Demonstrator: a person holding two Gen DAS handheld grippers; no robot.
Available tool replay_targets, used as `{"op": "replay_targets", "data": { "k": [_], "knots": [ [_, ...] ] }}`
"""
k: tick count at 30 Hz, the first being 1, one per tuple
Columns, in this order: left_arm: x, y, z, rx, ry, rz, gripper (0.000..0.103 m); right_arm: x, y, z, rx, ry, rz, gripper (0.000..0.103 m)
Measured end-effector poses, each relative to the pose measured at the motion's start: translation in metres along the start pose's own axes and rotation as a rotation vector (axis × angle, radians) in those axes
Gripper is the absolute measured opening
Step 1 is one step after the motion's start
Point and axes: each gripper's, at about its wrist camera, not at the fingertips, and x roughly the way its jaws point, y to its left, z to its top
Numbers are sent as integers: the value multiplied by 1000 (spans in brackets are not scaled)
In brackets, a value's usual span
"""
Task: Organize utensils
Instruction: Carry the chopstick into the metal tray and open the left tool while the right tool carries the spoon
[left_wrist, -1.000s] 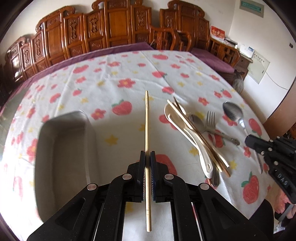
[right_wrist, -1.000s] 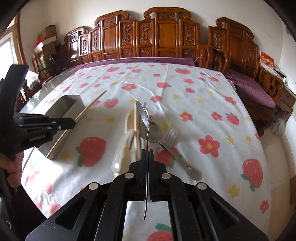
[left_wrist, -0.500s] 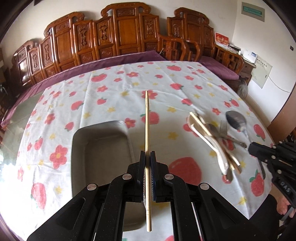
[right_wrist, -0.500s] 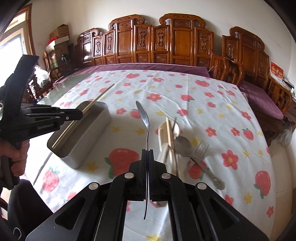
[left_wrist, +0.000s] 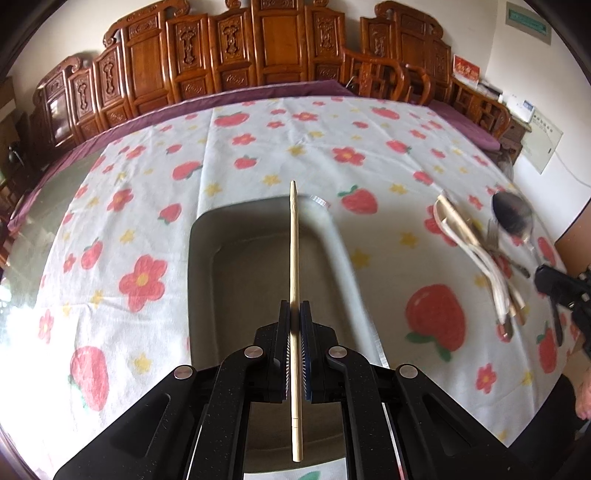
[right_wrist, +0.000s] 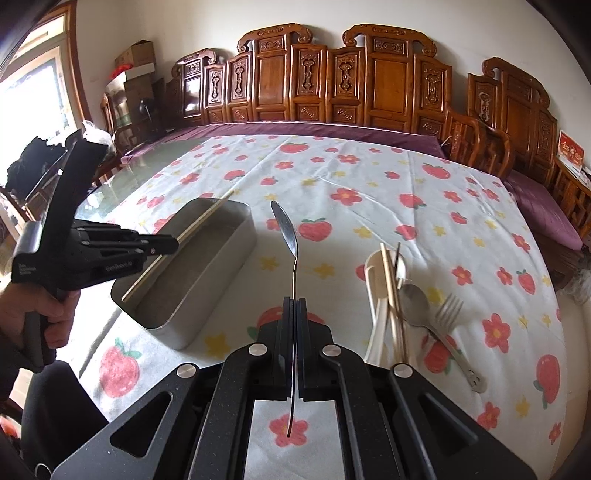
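Right wrist: strawberry cloth (right_wrist: 369, 192) covers desk, carved chairs (right_wrist: 332, 85) behind; right claw (right_wrist: 294, 306) clamps spoon (right_wrist: 286, 229), left claw (left_wrist: 294, 314) clamps chopstick (left_wrist: 294, 243) over metal tray (left_wrist: 240, 280).

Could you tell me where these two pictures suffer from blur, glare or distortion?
Left wrist view: the loose utensils at right are motion-smeared, while the chopstick in the left claw stays sharp. Right wrist view: the window is blown out; the spoon is crisp. Both views bow the table edges.
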Motion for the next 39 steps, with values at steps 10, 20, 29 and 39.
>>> {"op": "replay_targets", "data": {
  "k": [10,20,29,39],
  "knots": [
    [16,15,-7,-27,50,17,6,14,20,12,-8,8,21,2],
    [-21,44,-2,-51,-19,32,19,44,61,28,-5,29,77,2],
    [-46,81,-3,-74,-49,74,19,93,95,50,58,100,138,2],
    [-59,103,-8,-91,-57,91,19,139,127,50,-21,175,54,2]
  ]
}}
